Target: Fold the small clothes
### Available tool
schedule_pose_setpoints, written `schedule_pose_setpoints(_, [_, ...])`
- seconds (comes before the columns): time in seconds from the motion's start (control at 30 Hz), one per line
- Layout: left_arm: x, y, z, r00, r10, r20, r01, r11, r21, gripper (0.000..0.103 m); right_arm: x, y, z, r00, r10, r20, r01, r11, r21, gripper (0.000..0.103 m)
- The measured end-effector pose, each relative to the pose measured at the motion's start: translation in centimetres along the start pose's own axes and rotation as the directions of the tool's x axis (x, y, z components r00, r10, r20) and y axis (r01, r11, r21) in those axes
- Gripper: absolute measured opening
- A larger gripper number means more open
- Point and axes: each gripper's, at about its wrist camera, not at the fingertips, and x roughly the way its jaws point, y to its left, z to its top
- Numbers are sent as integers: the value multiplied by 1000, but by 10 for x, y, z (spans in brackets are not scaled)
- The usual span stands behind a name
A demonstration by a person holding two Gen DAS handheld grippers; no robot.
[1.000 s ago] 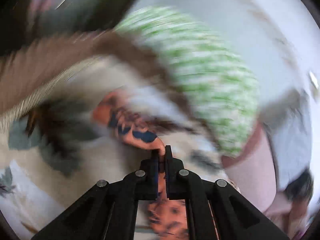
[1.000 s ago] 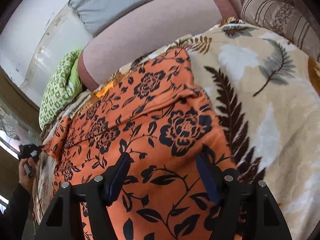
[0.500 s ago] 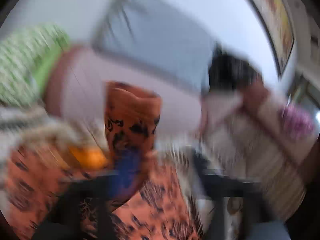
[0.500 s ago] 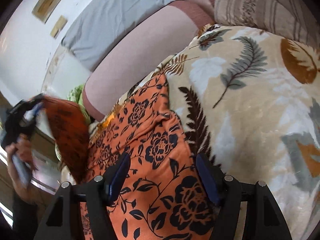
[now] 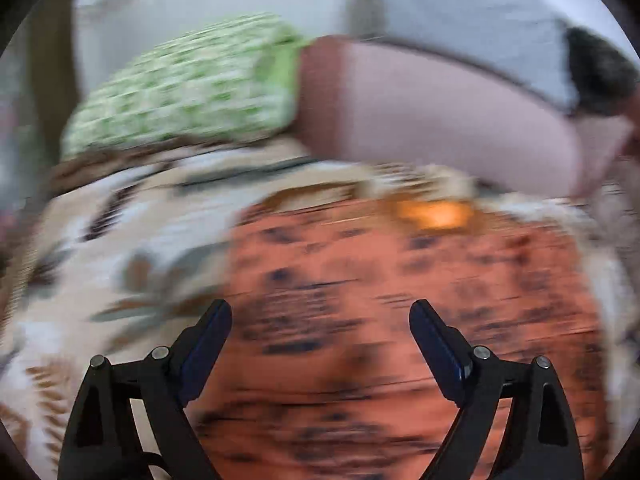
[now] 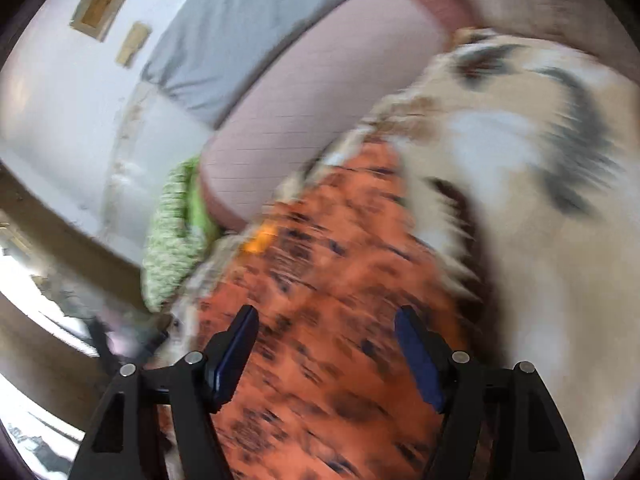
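Note:
An orange garment with a dark flower print (image 5: 400, 300) lies flat on a cream blanket with a leaf pattern (image 5: 120, 248). Both views are motion blurred. My left gripper (image 5: 320, 312) is open and empty, with its fingers above the garment's left part. In the right wrist view the same garment (image 6: 332, 300) runs from the foreground towards the pillows. My right gripper (image 6: 326, 318) is open and empty above it. Whether the fingers touch the cloth cannot be told.
A green-and-white patterned cushion (image 5: 192, 84) and a long pink bolster (image 5: 432, 108) lie at the head of the bed, with a grey pillow (image 5: 472, 12) behind. In the right wrist view a white wall (image 6: 60, 80) stands to the left, and the blanket (image 6: 540, 200) spreads right.
My left gripper was shut on a fold of the orange garment, carried it across over the garment, and has let it go and opened. My right gripper stayed open and shifted a little.

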Motion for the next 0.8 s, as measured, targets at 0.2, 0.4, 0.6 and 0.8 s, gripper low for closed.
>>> schedule_pose_setpoints(0.2, [44, 26, -17, 993, 38, -108, -41, 999, -28, 90, 116, 24, 69, 937, -254, -239, 211, 959, -190, 67])
schedule_pose_setpoints(0.4, [58, 32, -27, 992, -6, -127, -2, 998, -62, 92, 161, 46, 51, 815, -520, -257, 364, 804, -470, 11])
schedule_pose_setpoints(0.6, [60, 34, -27, 993, -17, -117, 10, 998, -68, 93, 121, 87, 46, 812, -584, -24, 460, 663, -590, 10])
schedule_pose_setpoints(0.8, [29, 31, -11, 1000, 3, 17, -2, 999, -54, 91, 119, 23, 39, 817, -571, -79, 492, 762, -420, 19])
